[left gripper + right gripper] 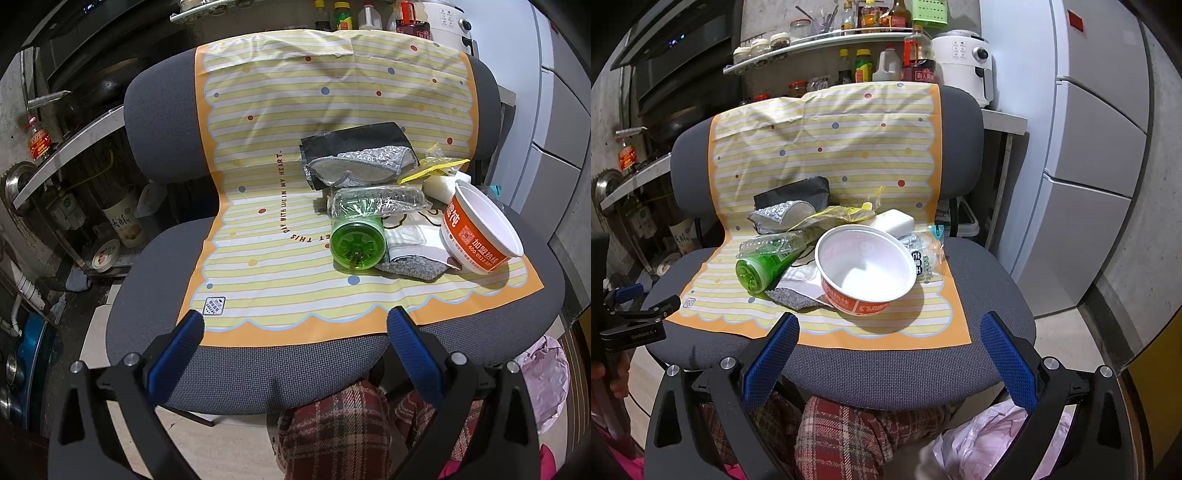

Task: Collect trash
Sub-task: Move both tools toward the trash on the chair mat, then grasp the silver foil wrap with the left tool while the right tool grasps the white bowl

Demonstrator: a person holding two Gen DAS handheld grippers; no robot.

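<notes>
You are holding the left gripper (295, 325) level and pointing forward, its blue-padded fingers (190, 332) spread wide with nothing between them. You are holding the right gripper (889, 328) likewise, jaws wide apart and gripping nothing. Both are hovering, touching nothing.

Bottle (356, 243) on mat (258, 155) over chair (155, 122), bowl (484, 230) to its right, cloth (354, 157) behind

one green bottle (759, 271), one paper bowl (865, 271), one clear plastic box (376, 203), one yellow wrapper (834, 214), two scouring pads (354, 171) on a chair (897, 373).
</notes>
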